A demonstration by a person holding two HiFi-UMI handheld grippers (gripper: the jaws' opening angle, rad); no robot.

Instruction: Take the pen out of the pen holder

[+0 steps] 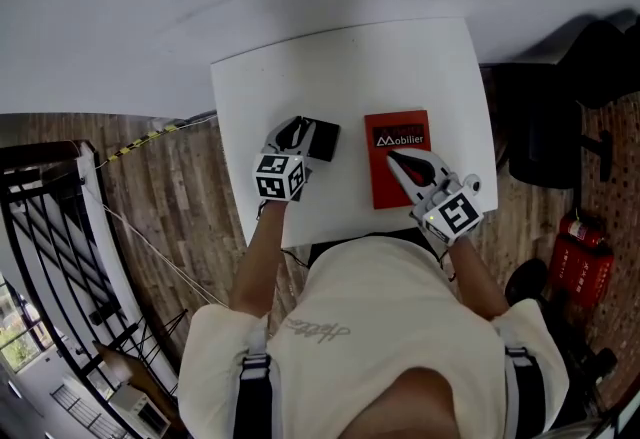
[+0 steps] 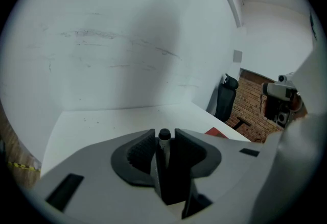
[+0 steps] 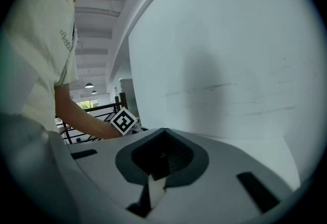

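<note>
On the near left part of the white table [image 1: 350, 67], the black pen holder [image 1: 323, 139] sits right at the tips of the left gripper [image 1: 292, 134]. In the left gripper view we see its jaws spread wide with the holder between them. The pads lie close by the holder's sides, and we judge no squeeze.

The pen [image 2: 164, 135] stands upright in the holder, centred between the jaws, its long axis crossing the gripper's line of reach. It has a black rounded cap and a pale barrel; only the top shows. The left hand is plainly nearer.

The right gripper [image 1: 400, 163], jaws together and empty, hangs over a red book [image 1: 385, 192], apart from the holder. The pen is not yet out.
</note>
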